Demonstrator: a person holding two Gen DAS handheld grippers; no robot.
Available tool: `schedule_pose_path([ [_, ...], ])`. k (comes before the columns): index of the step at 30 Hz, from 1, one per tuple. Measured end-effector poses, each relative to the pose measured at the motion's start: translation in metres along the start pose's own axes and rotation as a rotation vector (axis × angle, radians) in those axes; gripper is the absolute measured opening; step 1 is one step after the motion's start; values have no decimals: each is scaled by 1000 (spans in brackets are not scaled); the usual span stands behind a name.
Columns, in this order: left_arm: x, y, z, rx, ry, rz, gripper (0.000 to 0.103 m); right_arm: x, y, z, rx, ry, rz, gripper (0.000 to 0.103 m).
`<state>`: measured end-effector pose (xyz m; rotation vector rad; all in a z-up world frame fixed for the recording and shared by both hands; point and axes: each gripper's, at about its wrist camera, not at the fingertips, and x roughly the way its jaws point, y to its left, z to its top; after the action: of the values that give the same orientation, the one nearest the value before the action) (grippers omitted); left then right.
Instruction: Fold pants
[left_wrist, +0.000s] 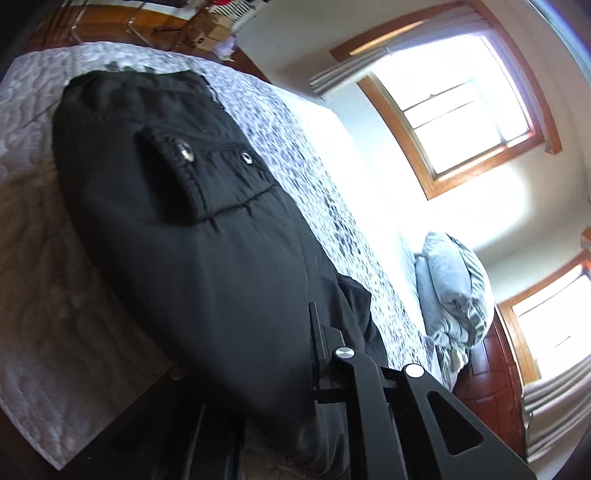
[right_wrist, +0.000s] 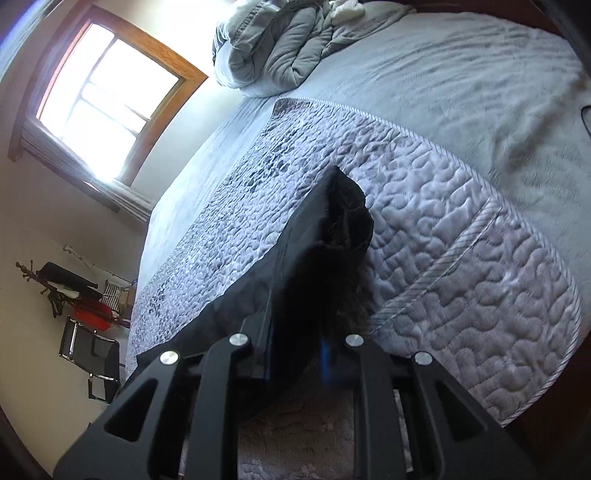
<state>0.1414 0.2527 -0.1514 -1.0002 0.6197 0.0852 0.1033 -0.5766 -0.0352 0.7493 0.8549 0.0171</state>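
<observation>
**Black pants on quilted bed, gripped at both ends**

Black pants (left_wrist: 192, 229): lying along the quilt (right_wrist: 461, 266) near the bed's edge. Left gripper (left_wrist: 325, 354): clenched on the fabric's near end. Right gripper (right_wrist: 295, 332): clamped on a lifted hem. Grey duvet (right_wrist: 273, 48): bundled at the far corner.

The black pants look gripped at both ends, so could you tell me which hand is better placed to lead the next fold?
Probably the right: the right gripper pinches a lifted end of the black pants, with bare quilt ahead.

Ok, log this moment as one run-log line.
left hand-held gripper: shut on black pants | right hand-held gripper: shut on black pants | pants: on quilted bedspread
</observation>
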Motion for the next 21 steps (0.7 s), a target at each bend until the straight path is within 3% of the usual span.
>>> schedule_pose_path([
  [6,20,19,-9,13,33,67,11,21,-39,-9,48,69,-111,18],
  [11,8,31,-9,23,55,89,18,20,-67,-25,125,70,-99,45],
  [12,9,29,-9,23,62,96,25,17,-69,-28,137,60,-101,59],
  [13,9,26,-8,15,72,107,47,13,-73,-30,150,47,-99,68],
  [15,14,25,-12,-21,72,159,83,4,-78,-34,174,20,-87,70],
  [17,5,26,-13,-48,28,165,86,0,-87,-37,205,11,-46,74],
  [21,-8,29,-13,-45,28,205,94,4,-98,-36,249,18,-23,77],
])
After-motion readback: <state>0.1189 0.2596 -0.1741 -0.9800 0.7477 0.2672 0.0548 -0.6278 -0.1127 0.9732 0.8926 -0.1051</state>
